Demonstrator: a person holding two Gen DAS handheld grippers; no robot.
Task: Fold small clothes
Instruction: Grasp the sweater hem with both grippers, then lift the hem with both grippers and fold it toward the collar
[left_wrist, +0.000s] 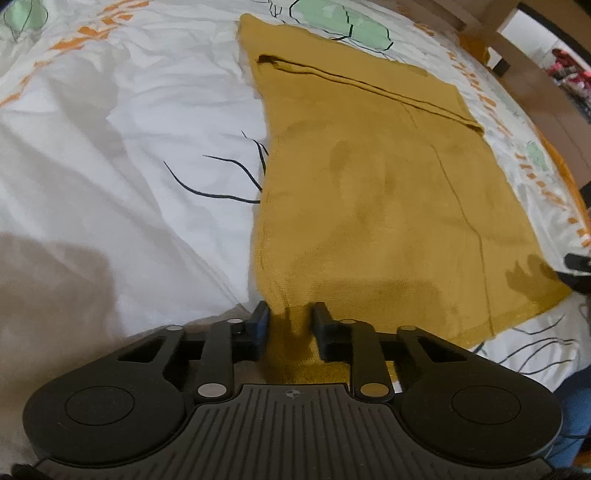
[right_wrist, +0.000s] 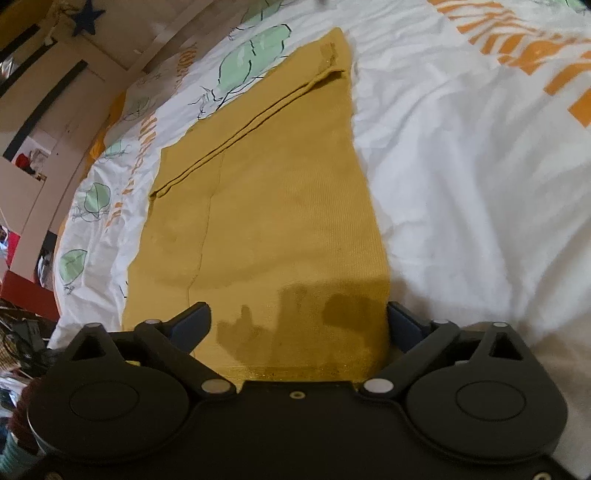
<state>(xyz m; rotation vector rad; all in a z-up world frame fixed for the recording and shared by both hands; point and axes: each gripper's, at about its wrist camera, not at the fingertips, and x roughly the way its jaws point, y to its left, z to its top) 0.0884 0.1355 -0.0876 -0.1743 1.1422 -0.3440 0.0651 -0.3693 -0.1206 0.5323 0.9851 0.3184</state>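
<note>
Mustard garment (left_wrist: 376, 206) spread flat on the white printed bedcover (left_wrist: 110, 147), long axis running straight away from both claws toward the far edge of the bed, a folded flap across its far end. Left gripper (left_wrist: 291, 325) at the near-left corner of the hem, jaws narrowed around a raised pinch of cloth, probably gripping it. Right gripper (right_wrist: 299, 325) at the near-right corner, jaws wide apart, straddling the hem, holding nothing. Both equally near; likely next, right closing, then carrying the near edge toward the far end

A home bedroom: printed duvet (left_wrist: 110, 129) on a bed, wardrobe doors (right_wrist: 55, 92) beside.
</note>
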